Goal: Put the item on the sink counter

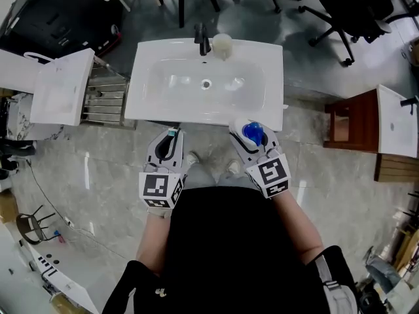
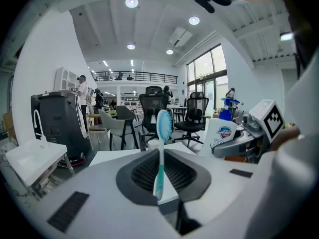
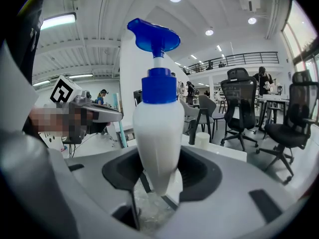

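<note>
A white sink counter (image 1: 147, 106) with a black tap (image 1: 203, 42) stands right ahead of me. My left gripper (image 1: 169, 142) is shut on a teal and white toothbrush (image 2: 160, 153), which stands upright between its jaws, just short of the counter's front edge. A white soap pump bottle with a blue pump head (image 3: 154, 108) stands upright in my right gripper (image 1: 256, 139), whose jaws are closed on its body, at the counter's front right corner. The same bottle (image 1: 251, 133) shows its blue top in the head view, and its label side (image 2: 219, 136) appears in the left gripper view.
A pale cup (image 1: 222, 45) stands beside the tap at the back of the counter. Another white basin on a metal rack (image 1: 62, 87) is to the left, a wooden stand with a third basin (image 1: 393, 120) to the right. Office chairs (image 1: 357, 8) stand beyond.
</note>
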`<state>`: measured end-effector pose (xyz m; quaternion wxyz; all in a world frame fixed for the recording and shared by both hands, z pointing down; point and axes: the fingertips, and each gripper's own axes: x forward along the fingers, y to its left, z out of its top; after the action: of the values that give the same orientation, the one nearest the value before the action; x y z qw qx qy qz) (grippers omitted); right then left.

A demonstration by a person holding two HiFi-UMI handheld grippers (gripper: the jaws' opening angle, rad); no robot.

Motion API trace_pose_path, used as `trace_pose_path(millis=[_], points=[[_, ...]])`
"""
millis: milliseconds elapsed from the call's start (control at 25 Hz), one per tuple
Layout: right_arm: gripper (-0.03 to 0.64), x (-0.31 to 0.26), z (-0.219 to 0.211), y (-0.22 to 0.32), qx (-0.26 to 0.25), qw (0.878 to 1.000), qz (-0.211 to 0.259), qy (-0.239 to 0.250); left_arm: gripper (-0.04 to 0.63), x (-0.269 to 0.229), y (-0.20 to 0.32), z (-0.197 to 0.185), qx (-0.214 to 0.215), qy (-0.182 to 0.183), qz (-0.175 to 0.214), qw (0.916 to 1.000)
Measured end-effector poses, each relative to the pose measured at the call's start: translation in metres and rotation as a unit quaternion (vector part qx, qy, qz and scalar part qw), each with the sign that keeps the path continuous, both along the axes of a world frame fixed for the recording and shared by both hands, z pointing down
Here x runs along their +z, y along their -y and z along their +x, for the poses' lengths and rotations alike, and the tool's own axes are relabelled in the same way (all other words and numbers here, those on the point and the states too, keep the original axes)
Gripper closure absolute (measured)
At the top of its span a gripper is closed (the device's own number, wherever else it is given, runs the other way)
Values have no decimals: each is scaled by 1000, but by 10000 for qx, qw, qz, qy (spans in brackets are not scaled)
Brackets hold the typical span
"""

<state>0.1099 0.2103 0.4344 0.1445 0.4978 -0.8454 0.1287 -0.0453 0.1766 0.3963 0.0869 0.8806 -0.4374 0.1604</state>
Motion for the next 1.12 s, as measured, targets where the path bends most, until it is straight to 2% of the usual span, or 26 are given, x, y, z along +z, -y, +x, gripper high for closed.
trace_pose_path(millis=[440, 1120], points=[[411, 10, -19, 30, 23, 9999, -135, 37, 552, 10, 33, -30, -100, -112, -34, 9999], [411, 13, -108, 137, 389, 9982, -448, -113, 554, 17, 159, -121, 306, -393, -145, 9987]])
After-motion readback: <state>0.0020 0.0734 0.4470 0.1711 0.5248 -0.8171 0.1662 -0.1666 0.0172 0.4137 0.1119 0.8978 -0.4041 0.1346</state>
